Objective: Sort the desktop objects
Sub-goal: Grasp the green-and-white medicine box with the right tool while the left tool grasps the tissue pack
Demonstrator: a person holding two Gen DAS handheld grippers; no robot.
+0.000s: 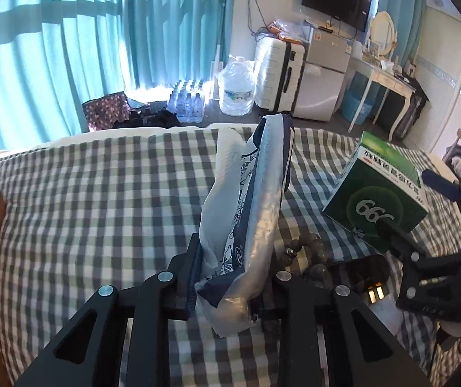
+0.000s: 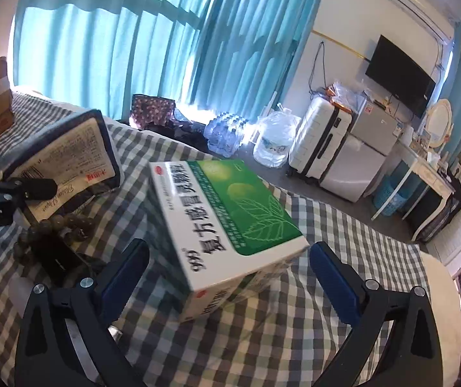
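The left tool [image 1: 227, 279] pinches a soft tissue pack [image 1: 246, 213] at its near end, lifted over the checked bed [image 1: 85, 193]; it gives and sags. At three o'clock, the right tool [image 2: 230, 267] straddles the light, stiff medicine box [image 2: 227, 219], spread wide, not touching; its side faces look best to take.

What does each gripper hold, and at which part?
Left gripper clamps the tissue pack at its near end. Right gripper, open, straddles the medicine box, holding nothing.
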